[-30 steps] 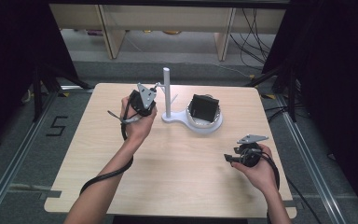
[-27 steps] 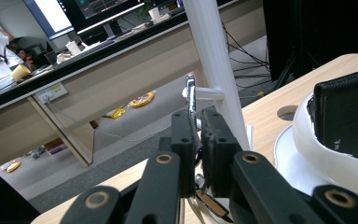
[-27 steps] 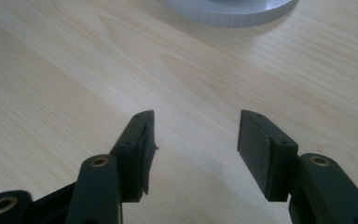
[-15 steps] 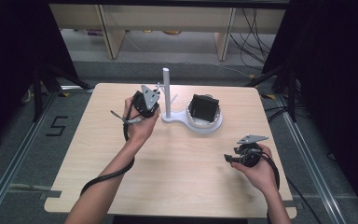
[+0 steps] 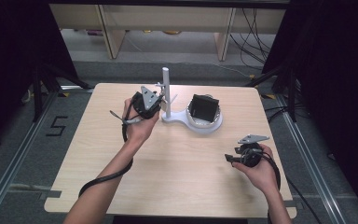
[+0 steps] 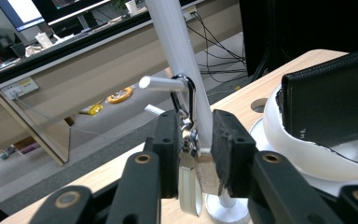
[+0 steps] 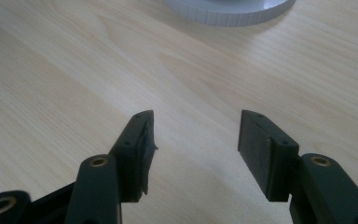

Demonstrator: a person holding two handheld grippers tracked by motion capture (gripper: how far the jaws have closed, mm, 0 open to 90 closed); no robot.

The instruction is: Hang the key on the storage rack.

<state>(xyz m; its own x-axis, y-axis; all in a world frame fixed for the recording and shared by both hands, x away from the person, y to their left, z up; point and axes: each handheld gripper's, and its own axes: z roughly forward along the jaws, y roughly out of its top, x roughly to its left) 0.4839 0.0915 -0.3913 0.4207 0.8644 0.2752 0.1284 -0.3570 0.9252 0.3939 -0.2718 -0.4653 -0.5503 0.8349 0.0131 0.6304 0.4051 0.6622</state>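
Since the earlier frames both hands have kept their places, and the one change is at the left gripper, whose black jaws have just been opening beside the white plastic stand post; between them hangs a small bunch of metal keys with a pale fob, its black carabiner ring looped over the post's short white peg, and the pads stand slightly off it rather than pressing; in the high view that gripper sits at the post, near the far edge of the light wooden table; just right of the post, in the stand's round white tray, leans a black leather wallet, upright against the rim, with a tiny pale stamp near its lower corner, too small to read; on the grey floor left of the table a black marking reads "5"; the right gripper hovers over bare tabletop with its jaws wide apart and nothing between them, the edge of the white tray well ahead of it; seen from above it is near the table's right edge, with a broad stretch of open wood between the two hands and along the near edge.
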